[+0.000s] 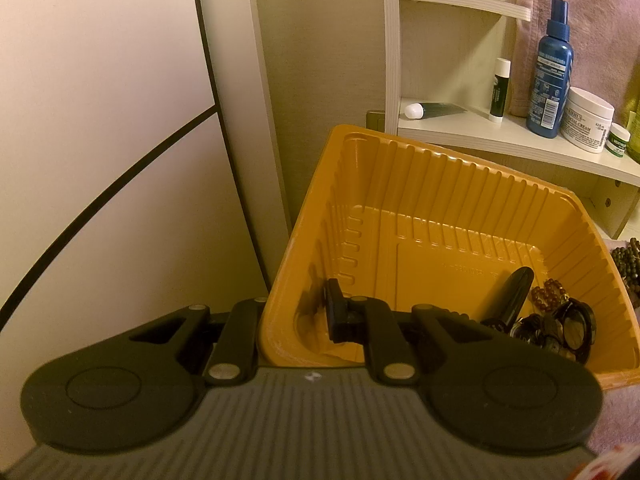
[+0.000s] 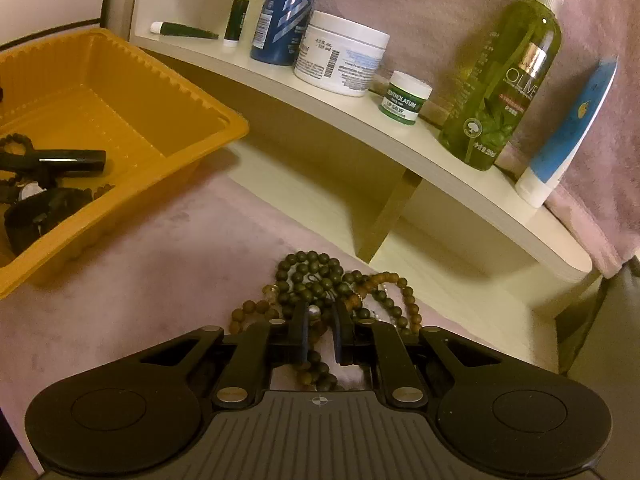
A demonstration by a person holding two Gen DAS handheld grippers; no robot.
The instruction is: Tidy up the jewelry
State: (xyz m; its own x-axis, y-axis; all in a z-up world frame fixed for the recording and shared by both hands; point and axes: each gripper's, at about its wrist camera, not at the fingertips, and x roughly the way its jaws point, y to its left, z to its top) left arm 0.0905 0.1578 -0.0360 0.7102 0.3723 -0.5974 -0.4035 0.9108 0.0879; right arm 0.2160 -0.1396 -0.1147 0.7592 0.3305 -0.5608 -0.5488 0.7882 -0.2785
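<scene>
**Tray gripped at left wall; beads between right fingers**

Hidden or unclear: left finger of left gripper (image 1: 298,316) concealed behind the outer wall of the orange plastic tray (image 1: 432,184); only the right finger, inside the tray, visible. Jaws clamped across the tray's near left wall. Dark jumble in the tray's near right corner hard to resolve: black elongated case (image 1: 516,294), reddish-brown bead strand (image 1: 550,292), round dark watch-like pieces (image 1: 572,330). Rest of tray floor bare. In the right wrist view, tray cut off at the left frame edge.

Right gripper (image 2: 320,334): jaws narrowly apart, straddling strands of the bead pile (image 2: 320,284); actual pinch not discernible. Dark green and brown beads heaped on pink cloth (image 2: 120,280), right of the tray and apart from it, partly covered by the gripper body.

Edges: curved shelf (image 2: 400,136) overhanging just beyond the beads, carrying blue bottle (image 2: 288,12), white cream jar (image 2: 340,56), lip salve pot (image 2: 404,98), olive-green bottle (image 2: 500,80). Open cloth between tray and beads.
</scene>
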